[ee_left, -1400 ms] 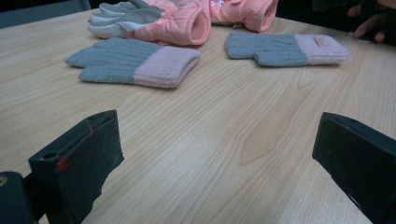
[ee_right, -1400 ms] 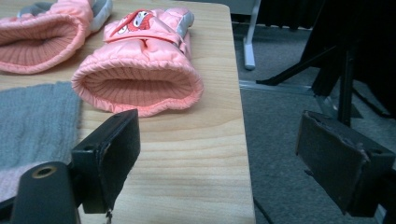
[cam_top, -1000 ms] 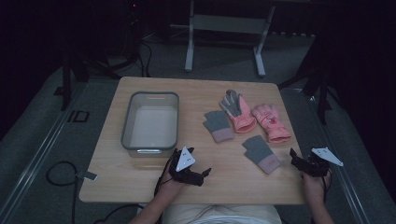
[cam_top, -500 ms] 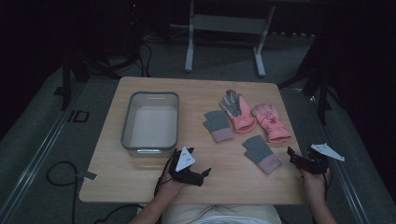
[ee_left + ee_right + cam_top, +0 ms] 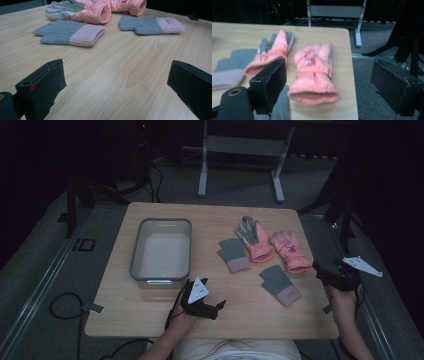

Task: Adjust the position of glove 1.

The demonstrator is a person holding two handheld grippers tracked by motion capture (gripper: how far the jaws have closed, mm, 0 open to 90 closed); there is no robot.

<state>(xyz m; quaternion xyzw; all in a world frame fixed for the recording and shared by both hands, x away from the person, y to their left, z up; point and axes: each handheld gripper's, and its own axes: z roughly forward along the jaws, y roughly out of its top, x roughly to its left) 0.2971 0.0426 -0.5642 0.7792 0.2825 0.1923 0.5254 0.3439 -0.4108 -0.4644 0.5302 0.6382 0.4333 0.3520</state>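
Four gloves lie on the right half of the wooden table (image 5: 215,220). Two are grey knit gloves with pink cuffs, one (image 5: 234,255) (image 5: 70,32) near the middle and the other (image 5: 280,285) (image 5: 150,25) closer to the front. Two are pink padded gloves: one palm-up with a grey palm (image 5: 255,239) (image 5: 272,52), one (image 5: 289,251) (image 5: 314,72) at the right. My left gripper (image 5: 217,307) (image 5: 117,67) rests open on the table near the front edge, pointing at the gloves. My right gripper (image 5: 320,272) (image 5: 330,67) hovers open at the table's right edge, just short of the right pink glove's cuff.
A clear plastic bin (image 5: 161,251) stands empty on the left half of the table. Bare wood lies between the left gripper and the gloves. Beyond the table's right edge there is grey floor (image 5: 372,100) with dark stand legs (image 5: 409,45).
My right gripper has moved a little forward and up, toward the right pink glove. The left gripper and the gloves have stayed put.
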